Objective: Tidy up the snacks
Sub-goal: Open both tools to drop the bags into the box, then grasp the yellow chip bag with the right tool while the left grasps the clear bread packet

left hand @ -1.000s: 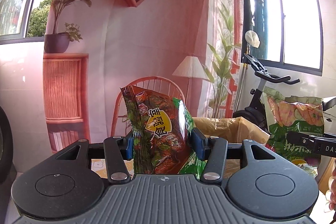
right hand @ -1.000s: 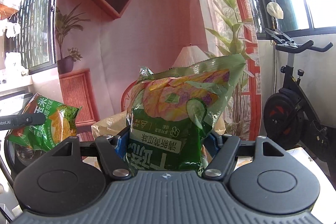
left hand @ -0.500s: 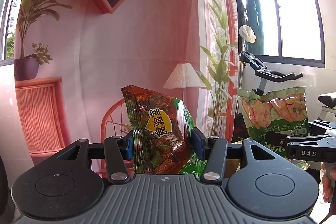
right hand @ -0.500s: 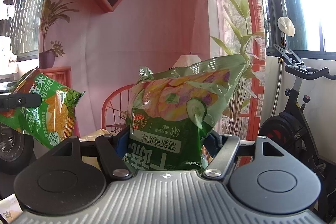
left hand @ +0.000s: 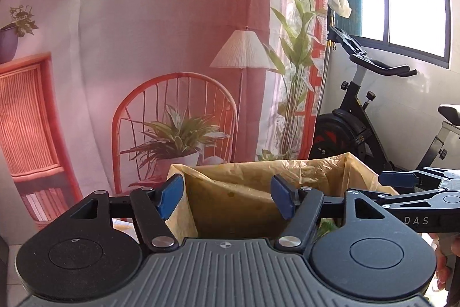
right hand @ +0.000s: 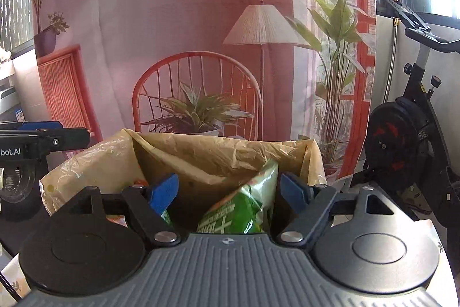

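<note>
A box lined with a tan plastic bag [left hand: 250, 186] [right hand: 201, 157] stands right in front of both grippers. My left gripper [left hand: 227, 199] hangs over its near edge with its jaws opening and nothing between the blue pads. My right gripper [right hand: 228, 193] is beside it, jaws opening too. The green cucumber chip bag [right hand: 244, 209] lies down inside the lined box, below and between the right pads, which do not press on it. The red-brown snack bag is out of sight. The right gripper's arm [left hand: 417, 197] shows at the right of the left wrist view, the left gripper's finger [right hand: 43, 134] at the left of the right wrist view.
A printed backdrop with a red chair [left hand: 175, 128], a lamp and plants hangs behind the box. An exercise bike [left hand: 359, 117] [right hand: 408, 134] stands at the right by the window. A person's fingers [left hand: 442, 272] show at the lower right.
Both grippers moved to the lined box and tilted down. The left one let go of the red-brown snack bag, the right one the green chip bag, which now lies in the box.
</note>
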The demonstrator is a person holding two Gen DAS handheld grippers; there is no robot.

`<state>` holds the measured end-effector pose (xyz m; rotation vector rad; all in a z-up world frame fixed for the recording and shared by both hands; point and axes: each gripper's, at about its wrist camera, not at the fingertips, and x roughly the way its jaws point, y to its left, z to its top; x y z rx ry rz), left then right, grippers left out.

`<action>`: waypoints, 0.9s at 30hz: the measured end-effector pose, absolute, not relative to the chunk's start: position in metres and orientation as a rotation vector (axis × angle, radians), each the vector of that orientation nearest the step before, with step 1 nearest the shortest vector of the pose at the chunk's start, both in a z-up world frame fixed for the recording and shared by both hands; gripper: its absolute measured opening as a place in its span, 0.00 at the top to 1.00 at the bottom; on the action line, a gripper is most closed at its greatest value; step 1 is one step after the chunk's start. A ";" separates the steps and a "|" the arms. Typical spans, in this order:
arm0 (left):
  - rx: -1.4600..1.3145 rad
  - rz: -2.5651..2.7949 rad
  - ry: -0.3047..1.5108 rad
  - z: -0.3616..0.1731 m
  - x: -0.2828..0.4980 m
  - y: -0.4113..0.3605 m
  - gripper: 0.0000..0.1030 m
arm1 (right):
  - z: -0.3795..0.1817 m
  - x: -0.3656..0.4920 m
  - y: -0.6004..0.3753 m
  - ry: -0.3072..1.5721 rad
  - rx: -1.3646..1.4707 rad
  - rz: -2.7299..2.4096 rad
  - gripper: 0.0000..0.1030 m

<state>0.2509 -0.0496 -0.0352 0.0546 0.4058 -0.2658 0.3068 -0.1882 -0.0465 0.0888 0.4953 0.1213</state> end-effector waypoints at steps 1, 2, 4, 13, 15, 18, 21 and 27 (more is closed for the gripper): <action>0.051 -0.269 0.408 -0.034 0.247 -0.047 0.33 | -0.045 0.304 -0.189 0.492 0.091 0.123 0.22; 0.046 -0.271 0.408 -0.033 0.244 -0.044 0.33 | -0.042 0.301 -0.190 0.487 0.095 0.127 0.22; 0.039 -0.276 0.410 -0.029 0.239 -0.040 0.33 | -0.036 0.293 -0.193 0.473 0.113 0.142 0.22; -0.024 -0.269 0.448 -0.044 0.182 -0.001 0.33 | -0.041 0.228 -0.206 0.416 0.183 0.211 0.18; -0.044 -0.256 0.467 -0.055 0.167 0.009 0.33 | -0.048 0.214 -0.209 0.420 0.203 0.205 0.18; -0.059 -0.239 0.483 -0.071 0.150 0.018 0.33 | -0.062 0.197 -0.214 0.443 0.226 0.180 0.18; -0.099 -0.241 0.525 -0.089 0.141 0.025 0.33 | -0.080 0.190 -0.215 0.490 0.220 0.148 0.18; -0.140 -0.214 0.590 -0.119 0.139 0.030 0.33 | -0.129 0.199 -0.211 0.616 0.161 0.084 0.14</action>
